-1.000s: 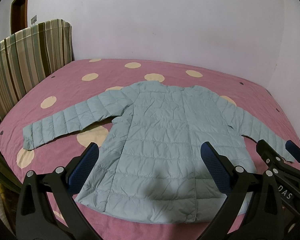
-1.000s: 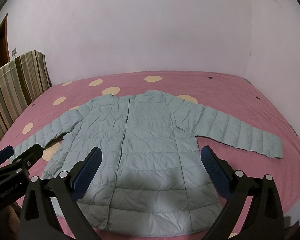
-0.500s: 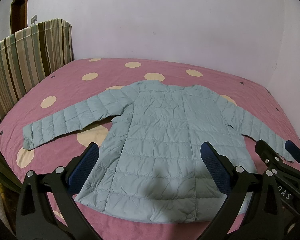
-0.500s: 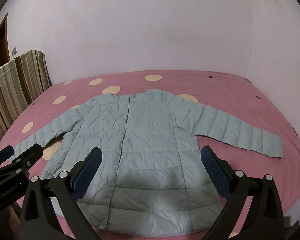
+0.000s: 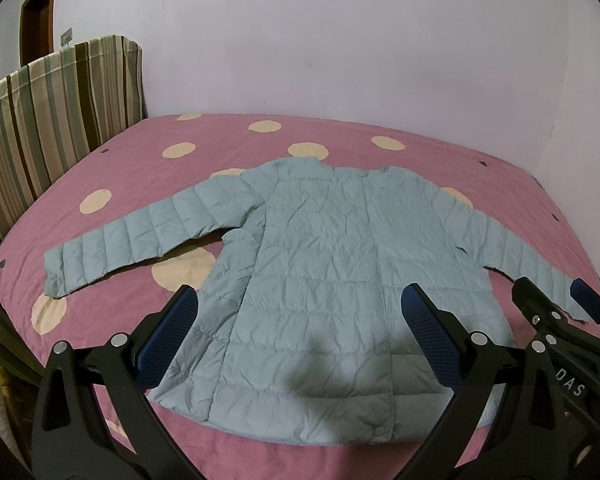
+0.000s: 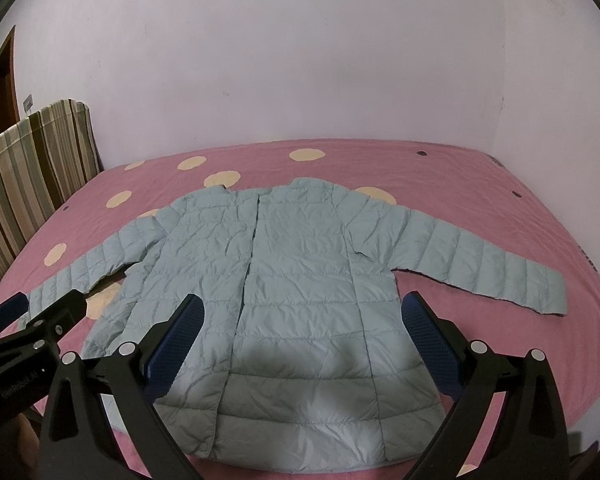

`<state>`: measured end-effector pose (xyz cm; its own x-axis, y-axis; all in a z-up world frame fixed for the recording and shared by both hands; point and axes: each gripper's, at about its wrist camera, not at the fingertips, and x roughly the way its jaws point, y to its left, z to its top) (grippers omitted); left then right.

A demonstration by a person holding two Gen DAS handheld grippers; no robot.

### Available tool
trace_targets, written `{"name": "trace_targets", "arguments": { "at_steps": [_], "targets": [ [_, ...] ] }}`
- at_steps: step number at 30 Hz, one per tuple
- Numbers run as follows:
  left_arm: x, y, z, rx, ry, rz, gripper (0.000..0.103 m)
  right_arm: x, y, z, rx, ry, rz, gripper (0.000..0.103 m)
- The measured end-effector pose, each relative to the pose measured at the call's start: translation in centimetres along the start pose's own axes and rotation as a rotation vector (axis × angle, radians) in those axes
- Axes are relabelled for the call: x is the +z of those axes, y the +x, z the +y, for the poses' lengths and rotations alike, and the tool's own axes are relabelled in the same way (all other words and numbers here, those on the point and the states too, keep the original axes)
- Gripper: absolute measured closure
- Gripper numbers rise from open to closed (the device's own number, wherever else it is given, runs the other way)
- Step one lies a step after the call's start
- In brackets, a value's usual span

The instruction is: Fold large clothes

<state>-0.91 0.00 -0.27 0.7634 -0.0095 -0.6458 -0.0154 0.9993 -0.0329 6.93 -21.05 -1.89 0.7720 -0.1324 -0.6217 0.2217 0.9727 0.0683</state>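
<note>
1. The pale blue-green quilted puffer jacket (image 5: 332, 280) lies flat and front-up on the pink bedspread with cream polka dots (image 5: 480, 184), near the bed's close edge, its hem toward the cameras and its collar toward the white wall.
2. Judging by how it lies, no fold has been made: both sleeves stretch out sideways, the left sleeve (image 5: 140, 236) and the right sleeve (image 6: 484, 268), and the body is spread full width with the front closure running down the middle.
3. Everything seems left to do: sleeves in over the body, then the body folded up.
4. The left tool (image 5: 300, 344) hovers above the hem, jaws spread wide, pinching nothing.
5. The right tool (image 6: 300, 344) is the same: spread apart above the lower body, not touching the cloth.
6. No container is in view; a striped cushion or headboard (image 5: 48, 112) stands at the bed's left side.
</note>
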Motion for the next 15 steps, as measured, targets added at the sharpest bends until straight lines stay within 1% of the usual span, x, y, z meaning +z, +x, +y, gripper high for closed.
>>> {"name": "trace_targets", "arguments": {
  "at_steps": [4,9,12,15],
  "targets": [
    [-0.8,0.9,0.2,0.006,-0.008,0.022,0.002,-0.5,0.5,-0.3,0.003,0.020,0.010,0.005],
    [-1.7,2.6,1.0,0.024,-0.027,0.056,0.002,-1.1,2.2,-1.5,0.010,0.054,0.039,0.005],
    [-1.5,4.5,2.4,0.054,-0.055,0.083,0.002,-1.6,3.6,-3.3,0.040,0.118,0.053,0.005],
    [-1.9,6.9,4.1,0.084,-0.081,0.139,0.002,-2.0,5.4,-5.5,0.044,0.198,0.102,0.005]
  ]
}}
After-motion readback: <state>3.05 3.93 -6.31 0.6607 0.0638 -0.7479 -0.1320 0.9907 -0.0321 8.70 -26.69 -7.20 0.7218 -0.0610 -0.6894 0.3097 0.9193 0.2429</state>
